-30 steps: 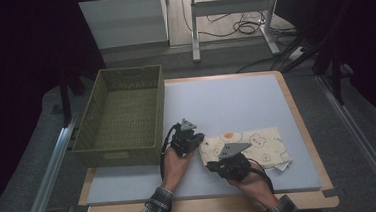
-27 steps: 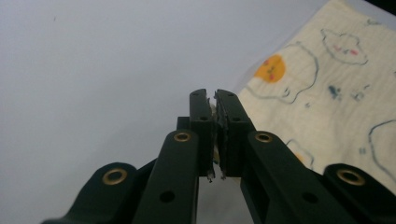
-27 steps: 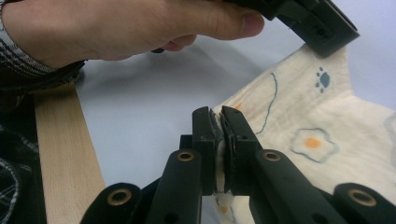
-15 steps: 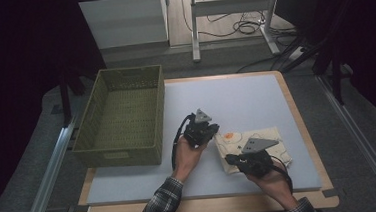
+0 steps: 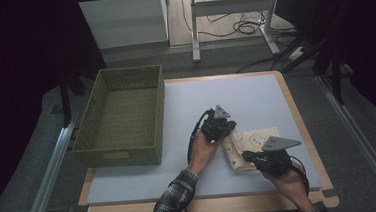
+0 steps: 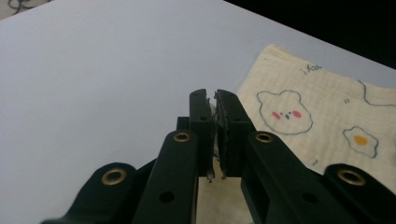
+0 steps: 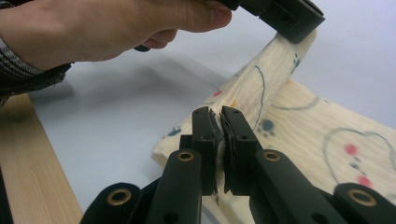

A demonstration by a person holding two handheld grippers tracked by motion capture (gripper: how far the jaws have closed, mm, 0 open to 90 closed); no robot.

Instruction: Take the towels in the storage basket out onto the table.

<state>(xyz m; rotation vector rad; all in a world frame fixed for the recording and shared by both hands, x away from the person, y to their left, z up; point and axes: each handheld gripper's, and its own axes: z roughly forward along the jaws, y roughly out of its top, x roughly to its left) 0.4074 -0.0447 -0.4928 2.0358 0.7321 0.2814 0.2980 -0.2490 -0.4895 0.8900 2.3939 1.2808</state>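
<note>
Cloth, edge pinched between both grippers' fingers

The cream cloth bears a few tiny blue handwritten marks near its top edge in the left gripper view, too small to read; its other prints are pictures, a bear face and fried eggs; nothing else carries lettering.

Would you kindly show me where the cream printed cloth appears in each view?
High view: cream printed cloth right of centre, between both grippers.
Left gripper view: right side, beyond the jaws.
Right gripper view: centre to right.
Shared landmark: pale blue table mat.
</note>
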